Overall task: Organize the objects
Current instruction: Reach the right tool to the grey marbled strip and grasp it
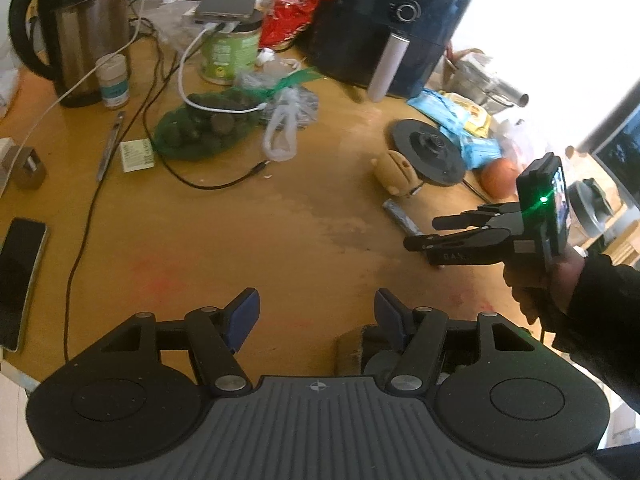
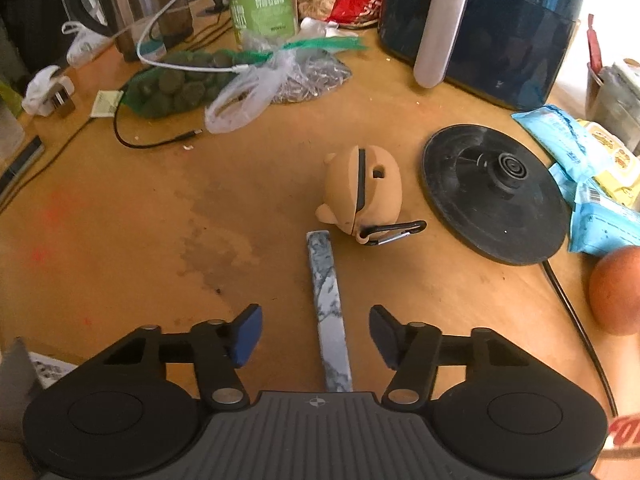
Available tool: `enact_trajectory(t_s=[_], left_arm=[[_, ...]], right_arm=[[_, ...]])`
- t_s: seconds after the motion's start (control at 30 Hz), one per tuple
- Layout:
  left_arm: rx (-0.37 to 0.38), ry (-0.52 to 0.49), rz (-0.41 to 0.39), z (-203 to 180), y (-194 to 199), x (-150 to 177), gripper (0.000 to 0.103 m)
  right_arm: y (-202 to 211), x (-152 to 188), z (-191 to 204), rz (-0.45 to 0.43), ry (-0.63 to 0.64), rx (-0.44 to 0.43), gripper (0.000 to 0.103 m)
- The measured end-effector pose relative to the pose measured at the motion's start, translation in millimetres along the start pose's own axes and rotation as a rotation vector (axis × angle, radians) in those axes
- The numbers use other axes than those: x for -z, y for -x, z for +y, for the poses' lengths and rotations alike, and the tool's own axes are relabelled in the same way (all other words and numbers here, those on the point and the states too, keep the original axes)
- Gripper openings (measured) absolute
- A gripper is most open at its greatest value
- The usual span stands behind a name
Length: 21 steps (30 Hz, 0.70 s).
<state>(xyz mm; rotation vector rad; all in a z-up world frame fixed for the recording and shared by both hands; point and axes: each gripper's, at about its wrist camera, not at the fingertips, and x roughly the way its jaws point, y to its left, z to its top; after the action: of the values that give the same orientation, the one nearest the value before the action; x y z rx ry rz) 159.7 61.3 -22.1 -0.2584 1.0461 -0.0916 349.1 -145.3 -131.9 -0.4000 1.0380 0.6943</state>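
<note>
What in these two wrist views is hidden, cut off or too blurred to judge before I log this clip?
- Near end of the grey marbled flat bar: right wrist view, hidden under the right gripper body.
- Round orange fruit: right wrist view, cut by the right edge.
- Black smartphone: left wrist view, cut by the left edge.
- Label text on the green-labelled tin: blurred, unreadable.
- Dark object under the left gripper: hidden behind its right finger.

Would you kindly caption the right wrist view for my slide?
Open right gripper straddles a marbled grey bar on the wooden table, near a tan earbud case.
</note>
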Motion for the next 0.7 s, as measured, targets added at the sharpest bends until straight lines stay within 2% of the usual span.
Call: enact_trajectory(t_s=[0.03, 0.1, 0.23, 0.3, 0.37, 0.7], left_arm=[[-0.003, 0.005, 0.0, 1.3, 0.2, 0.4, 0.063], [-0.009, 0.014, 0.001, 4.5, 1.1, 1.8, 0.063], [-0.018, 0.03, 0.002, 9.2, 2.1, 4.7, 0.063], [-0.021, 0.036, 0.004, 10.9, 2.3, 5.9, 0.063], [-0.024, 0.04, 0.005, 11.6, 2.5, 5.8, 0.063], [-0.016, 0.015, -0.005, 5.3, 3.8, 1.0, 0.063]], right_arm=[[-3.7, -0.6, -1.0, 0.01, 0.002, 0.003, 0.053], [-10.1, -0.9, -2.6, 0.027, 0.001, 0.009, 0.04], [-11.5, -1.6, -4.7, 0.011, -0.009, 0.007, 0.031], [-11.5, -2.2, -5.2, 0.011, -0.014, 0.01, 0.02], [-11.2, -1.9, -4.8, 0.015, -0.015, 0.01, 0.017], [-6.5, 4.7, 2.9, 0.032, 0.016, -0.002, 0.016]])
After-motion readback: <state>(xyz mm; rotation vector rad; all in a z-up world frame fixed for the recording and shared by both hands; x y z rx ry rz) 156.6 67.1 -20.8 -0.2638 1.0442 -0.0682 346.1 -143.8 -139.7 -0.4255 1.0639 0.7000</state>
